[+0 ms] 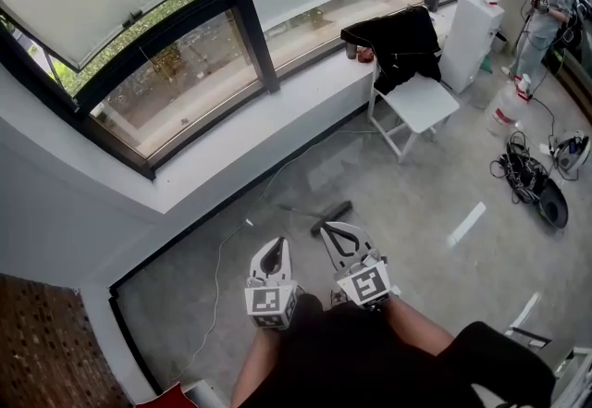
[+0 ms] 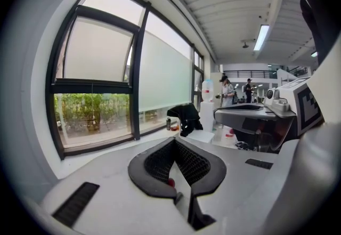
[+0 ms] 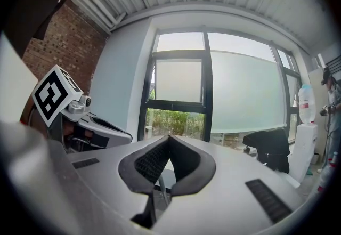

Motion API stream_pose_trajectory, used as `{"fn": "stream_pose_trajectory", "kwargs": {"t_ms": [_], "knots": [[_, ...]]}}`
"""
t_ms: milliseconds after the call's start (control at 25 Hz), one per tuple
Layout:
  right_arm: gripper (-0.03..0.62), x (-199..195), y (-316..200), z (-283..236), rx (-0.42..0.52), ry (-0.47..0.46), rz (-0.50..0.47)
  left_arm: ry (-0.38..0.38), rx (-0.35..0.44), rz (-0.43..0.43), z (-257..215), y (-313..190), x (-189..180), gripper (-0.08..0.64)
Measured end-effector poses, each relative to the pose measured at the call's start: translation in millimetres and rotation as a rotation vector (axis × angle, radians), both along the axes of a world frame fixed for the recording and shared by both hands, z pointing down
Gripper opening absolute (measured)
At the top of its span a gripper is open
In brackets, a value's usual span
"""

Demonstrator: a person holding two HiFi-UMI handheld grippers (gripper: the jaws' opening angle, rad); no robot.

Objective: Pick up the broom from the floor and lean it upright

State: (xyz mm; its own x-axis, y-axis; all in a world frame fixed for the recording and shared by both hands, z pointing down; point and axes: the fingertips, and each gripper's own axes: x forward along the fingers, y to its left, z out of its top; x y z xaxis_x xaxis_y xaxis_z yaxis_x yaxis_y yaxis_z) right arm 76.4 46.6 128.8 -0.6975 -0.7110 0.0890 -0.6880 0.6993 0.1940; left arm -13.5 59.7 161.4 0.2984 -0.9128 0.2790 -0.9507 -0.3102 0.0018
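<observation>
1. Big window (image 1: 185, 73) runs along the far wall, with a white ledge under it.
2. Grey floor (image 1: 416, 203) fills most of the head view.
3. White chair (image 1: 421, 105) stands near the ledge with a black jacket (image 1: 398, 41) draped over its back. A water dispenser (image 1: 470, 36) is just beside it.
4. Left gripper (image 1: 274, 253) is held close to the body, jaws closed tip to tip, nothing clamped.
5. Right gripper (image 1: 329, 230) sits just beside the left one, also pinched together at the tips. A thin grey rod shows through the gap lower down, can't tell if it touches.
6. Broom (image 1: 333, 214) lies flat on the floor between the person and the window wall. In the head view it's right past the right gripper's tips.
</observation>
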Motion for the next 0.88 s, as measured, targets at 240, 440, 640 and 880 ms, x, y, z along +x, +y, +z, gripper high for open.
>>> {"fn": "stream_pose_trajectory", "kwargs": {"t_ms": [240, 440, 640, 880], "knots": [[0.008, 7.9, -1.1, 6.7, -0.013, 0.018, 0.006, 0.002, -0.015, 0.004, 6.3, 3.2, 3.0, 0.006], [0.008, 11.0, -4.3, 5.7, -0.016, 0.023, 0.009, 0.002, -0.020, -0.015, 1.8, 1.5, 1.3, 0.006], [0.008, 10.4, -2.3, 6.6, -0.010, 0.015, -0.001, -0.005, -0.027, -0.005, 6.5, -0.6, 1.9, 0.006], [0.008, 8.8, -8.1, 9.0, -0.015, 0.035, 0.006, -0.010, -0.021, 0.009, 4.8, -5.7, 1.8, 0.006]]}}
